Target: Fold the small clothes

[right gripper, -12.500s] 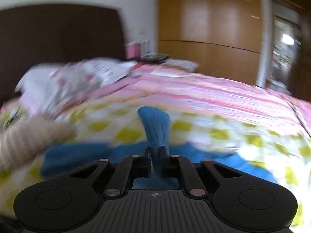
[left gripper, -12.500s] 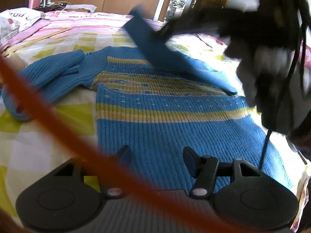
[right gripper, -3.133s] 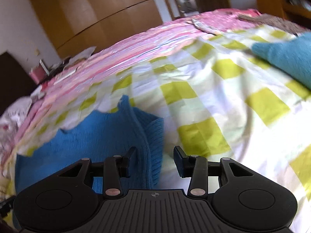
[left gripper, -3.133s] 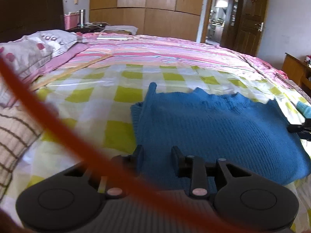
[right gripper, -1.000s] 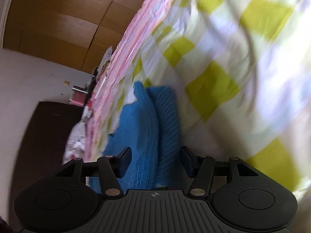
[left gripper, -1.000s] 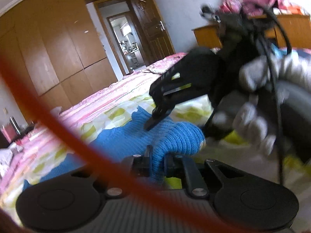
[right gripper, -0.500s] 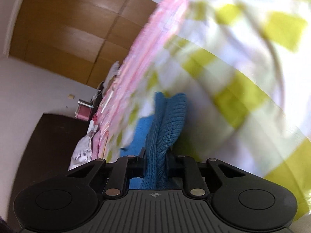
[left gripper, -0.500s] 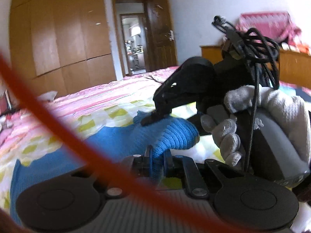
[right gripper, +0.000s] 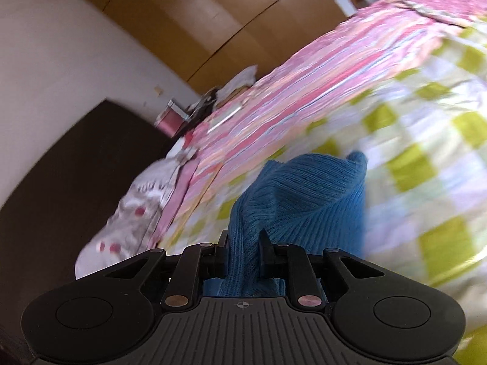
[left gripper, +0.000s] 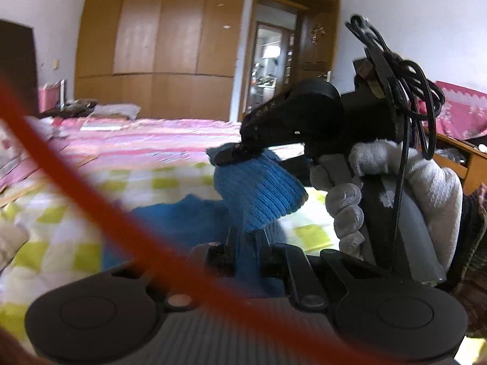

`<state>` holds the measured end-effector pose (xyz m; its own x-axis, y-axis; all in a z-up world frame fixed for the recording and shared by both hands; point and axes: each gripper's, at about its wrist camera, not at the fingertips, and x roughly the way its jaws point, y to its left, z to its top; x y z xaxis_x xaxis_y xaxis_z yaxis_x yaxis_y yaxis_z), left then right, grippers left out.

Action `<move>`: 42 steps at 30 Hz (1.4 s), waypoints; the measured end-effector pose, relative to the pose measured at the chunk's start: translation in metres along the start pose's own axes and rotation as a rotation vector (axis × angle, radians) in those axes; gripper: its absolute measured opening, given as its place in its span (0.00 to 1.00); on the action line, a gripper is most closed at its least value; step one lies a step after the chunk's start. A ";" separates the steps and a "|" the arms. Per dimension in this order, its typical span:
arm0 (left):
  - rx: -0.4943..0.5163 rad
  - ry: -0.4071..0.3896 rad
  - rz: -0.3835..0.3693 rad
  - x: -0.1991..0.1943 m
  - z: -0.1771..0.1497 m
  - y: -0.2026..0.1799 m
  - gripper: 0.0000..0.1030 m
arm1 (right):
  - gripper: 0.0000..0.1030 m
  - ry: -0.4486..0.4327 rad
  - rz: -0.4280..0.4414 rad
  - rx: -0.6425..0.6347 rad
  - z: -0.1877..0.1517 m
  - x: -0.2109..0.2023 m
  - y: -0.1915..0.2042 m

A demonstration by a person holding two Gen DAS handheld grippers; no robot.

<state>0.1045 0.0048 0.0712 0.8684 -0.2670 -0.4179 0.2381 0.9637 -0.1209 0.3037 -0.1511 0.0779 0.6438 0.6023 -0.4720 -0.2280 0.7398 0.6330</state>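
Sweater (right gripper: 307, 194) bunched upright between both clamped grippers.

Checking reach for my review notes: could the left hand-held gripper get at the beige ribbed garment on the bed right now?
Probably not: the left hand-held gripper is shut on the blue sweater, so it isn't free for the beige garment.

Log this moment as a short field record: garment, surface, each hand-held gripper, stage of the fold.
garment: blue knit sweater, one edge lifted off the bed
surface: bed with yellow-checked sheet
left hand-held gripper: shut on the sweater's edge
right hand-held gripper: jaws have just closed on a bunched fold of the sweater
right hand: grey-gloved, close beside the left gripper
stage: both grippers hold the same end raised; fold not yet laid down
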 end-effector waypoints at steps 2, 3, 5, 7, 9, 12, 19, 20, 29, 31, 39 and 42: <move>-0.007 0.013 0.020 -0.005 -0.004 0.015 0.18 | 0.17 0.032 0.000 -0.053 -0.008 0.015 0.020; -0.015 0.023 0.028 -0.007 -0.006 0.023 0.18 | 0.17 0.048 -0.002 -0.074 -0.012 0.022 0.028; -0.036 0.039 0.043 -0.010 -0.010 0.036 0.18 | 0.17 0.087 -0.011 -0.121 -0.023 0.037 0.045; -0.068 0.054 0.057 -0.013 -0.016 0.051 0.18 | 0.17 0.131 -0.039 -0.157 -0.035 0.056 0.058; -0.102 0.069 0.067 -0.013 -0.021 0.064 0.18 | 0.17 0.169 -0.071 -0.189 -0.046 0.071 0.065; -0.131 0.108 0.069 -0.010 -0.029 0.078 0.18 | 0.19 0.219 -0.113 -0.226 -0.062 0.087 0.070; -0.179 0.142 0.052 -0.011 -0.035 0.096 0.18 | 0.24 0.264 -0.097 -0.300 -0.083 0.098 0.089; -0.177 0.133 0.054 -0.012 -0.033 0.097 0.18 | 0.24 0.269 -0.089 -0.306 -0.084 0.097 0.092; -0.182 0.073 0.057 -0.023 -0.024 0.102 0.22 | 0.25 0.248 -0.002 -0.277 -0.067 0.058 0.096; -0.190 0.056 0.064 -0.024 -0.022 0.105 0.24 | 0.25 0.213 0.001 -0.277 -0.059 0.041 0.093; -0.221 -0.018 0.110 -0.012 -0.004 0.115 0.36 | 0.25 0.130 -0.146 -0.384 -0.057 -0.001 0.062; -0.206 0.028 0.126 0.015 -0.005 0.112 0.36 | 0.25 0.149 -0.173 -0.367 -0.064 -0.004 0.044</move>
<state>0.1422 0.1090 0.0472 0.8724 -0.1480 -0.4659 0.0330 0.9687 -0.2459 0.2439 -0.1019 0.0683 0.5893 0.4766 -0.6523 -0.3881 0.8752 0.2888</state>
